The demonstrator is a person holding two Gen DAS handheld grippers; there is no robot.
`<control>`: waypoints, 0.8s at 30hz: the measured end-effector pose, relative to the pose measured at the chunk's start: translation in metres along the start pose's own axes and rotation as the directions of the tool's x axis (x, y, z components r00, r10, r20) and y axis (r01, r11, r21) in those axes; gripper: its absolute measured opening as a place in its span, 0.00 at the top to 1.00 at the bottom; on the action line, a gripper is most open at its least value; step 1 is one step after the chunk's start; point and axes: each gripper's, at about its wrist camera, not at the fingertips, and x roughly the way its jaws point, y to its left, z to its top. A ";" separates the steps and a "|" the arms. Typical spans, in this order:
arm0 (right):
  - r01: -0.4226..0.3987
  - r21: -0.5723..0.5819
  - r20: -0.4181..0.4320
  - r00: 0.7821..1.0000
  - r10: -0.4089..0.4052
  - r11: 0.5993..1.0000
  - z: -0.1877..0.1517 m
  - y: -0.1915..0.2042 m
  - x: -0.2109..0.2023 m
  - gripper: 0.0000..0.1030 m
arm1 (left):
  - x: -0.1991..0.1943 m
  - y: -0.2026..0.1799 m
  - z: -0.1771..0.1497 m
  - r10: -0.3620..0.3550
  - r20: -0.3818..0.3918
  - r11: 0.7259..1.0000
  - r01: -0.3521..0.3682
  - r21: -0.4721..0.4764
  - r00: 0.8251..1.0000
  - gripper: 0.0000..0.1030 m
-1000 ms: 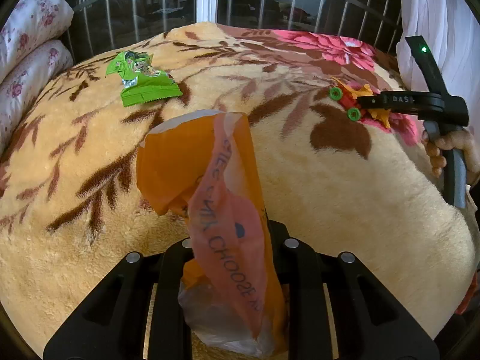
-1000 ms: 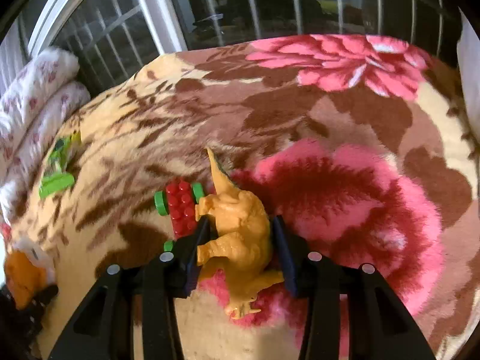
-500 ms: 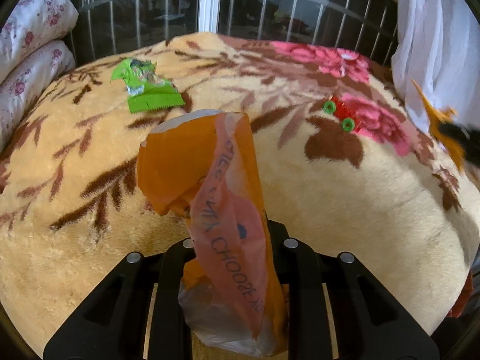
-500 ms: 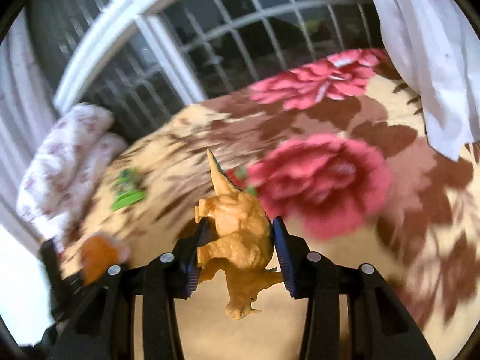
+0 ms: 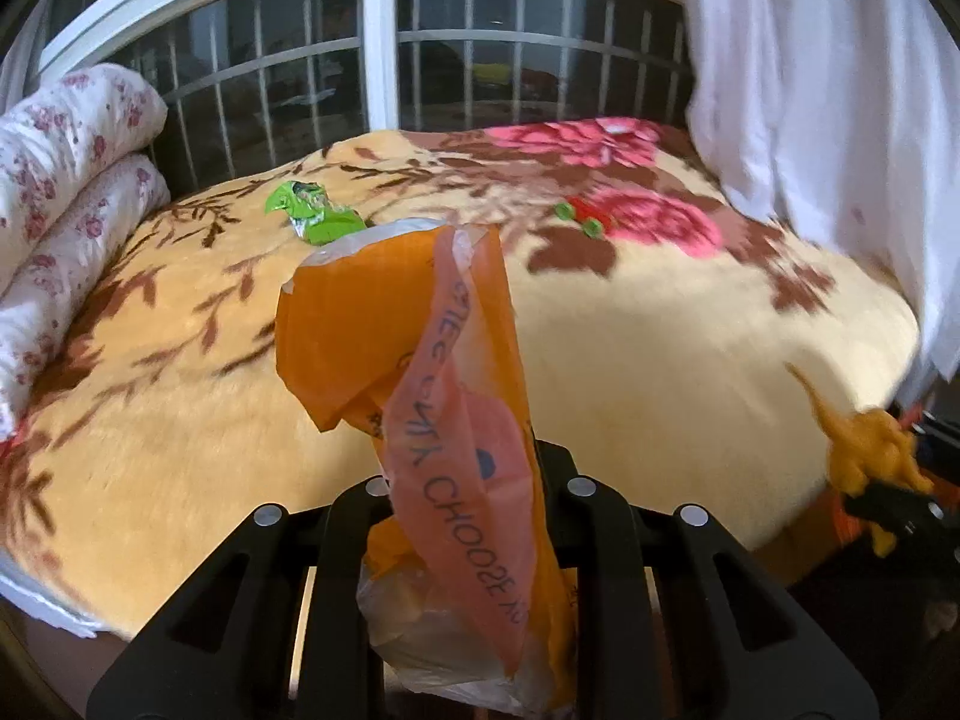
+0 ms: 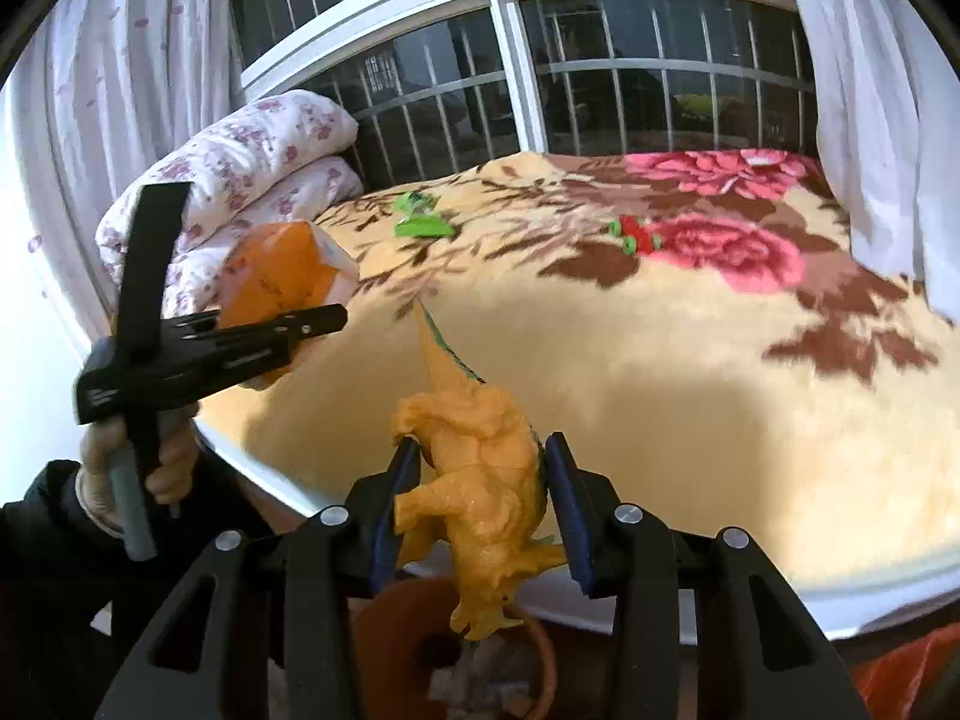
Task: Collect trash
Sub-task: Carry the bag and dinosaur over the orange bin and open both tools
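My left gripper (image 5: pixel 462 480) is shut on a crumpled orange wrapper (image 5: pixel 420 372), held upright over the near side of the bed. In the right wrist view that wrapper (image 6: pixel 276 276) and the left gripper (image 6: pixel 288 330) are at the left. My right gripper (image 6: pixel 480 474) is shut on an orange toy dinosaur (image 6: pixel 474 498), past the bed's near edge and above a brown round container (image 6: pixel 543 654). The dinosaur (image 5: pixel 864 450) also shows at the right edge of the left wrist view. A green wrapper (image 5: pixel 315 216) (image 6: pixel 420 219) lies far back on the blanket.
A red toy with green wheels (image 5: pixel 579 217) (image 6: pixel 636 234) rests on the floral blanket (image 5: pixel 660 330). Rolled flowered quilts (image 5: pixel 72 168) are stacked at the left. A white curtain (image 5: pixel 810 90) hangs at the right, with a barred window behind. A hand (image 6: pixel 108 462) grips the left handle.
The right gripper lifted the dinosaur off the blanket beside the red toy and carried it back past the bed's edge. The left gripper drew back with the orange wrapper.
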 end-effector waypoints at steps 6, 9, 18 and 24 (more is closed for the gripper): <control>-0.032 0.011 -0.050 0.998 0.032 0.999 -0.042 0.015 -0.010 0.58 | -0.033 -0.018 -0.052 -0.019 -0.073 0.997 0.024 0.071 0.997 0.81; -0.046 -0.003 -0.089 0.995 0.045 0.999 -0.060 0.024 -0.013 0.58 | -0.039 -0.029 -0.081 -0.023 -0.121 0.992 0.038 0.123 0.992 0.81; 0.007 -0.024 -0.268 0.963 -0.013 1.000 -0.106 0.045 0.015 0.58 | -0.007 -0.048 -0.148 -0.055 -0.334 0.978 0.118 0.170 0.941 0.81; 0.063 -0.022 -0.354 0.933 -0.067 0.998 -0.121 0.043 0.048 0.58 | 0.034 -0.051 -0.171 -0.072 -0.484 0.977 0.160 0.144 0.872 0.81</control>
